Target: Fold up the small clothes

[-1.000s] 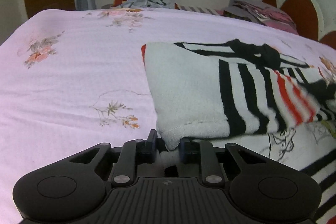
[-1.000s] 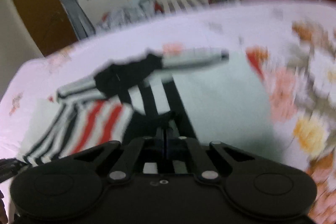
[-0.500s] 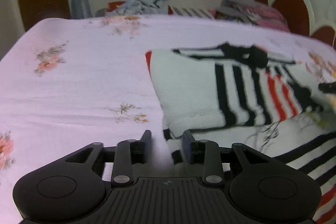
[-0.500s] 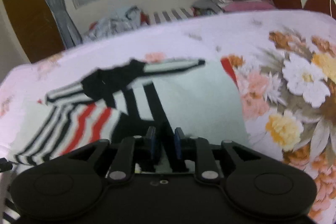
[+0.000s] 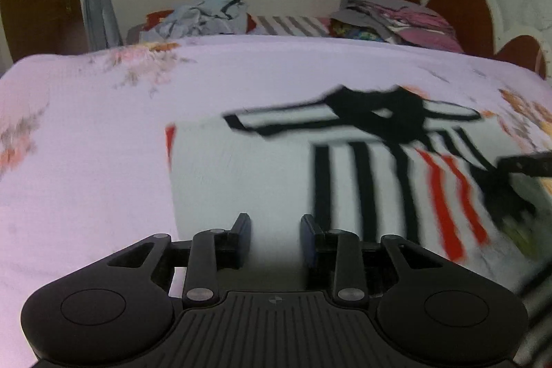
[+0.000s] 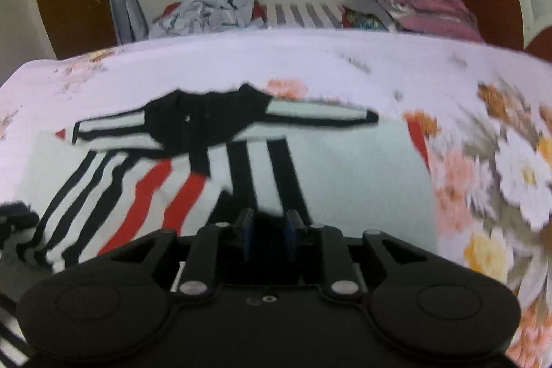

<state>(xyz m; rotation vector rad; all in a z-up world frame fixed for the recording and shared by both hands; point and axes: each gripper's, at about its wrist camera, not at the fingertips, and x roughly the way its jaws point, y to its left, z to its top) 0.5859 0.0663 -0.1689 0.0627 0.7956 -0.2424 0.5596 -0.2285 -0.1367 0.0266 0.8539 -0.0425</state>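
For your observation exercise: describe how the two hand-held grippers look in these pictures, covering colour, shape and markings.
Both are matte black plastic. The left gripper has a ribbed centre plate with a small round mark, two rounded lobes with circular recesses, silver rivets on the linkage arms, and dark blue pads on its fingers. The right gripper has the same form, but its centre plate is smooth.

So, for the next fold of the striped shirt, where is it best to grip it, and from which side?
Probably the near folded edge of the striped shirt, one corner for each gripper, coming in low from the near side. The shirt lies flat on the bedsheet, so only that edge offers something for the jaws to slide under.
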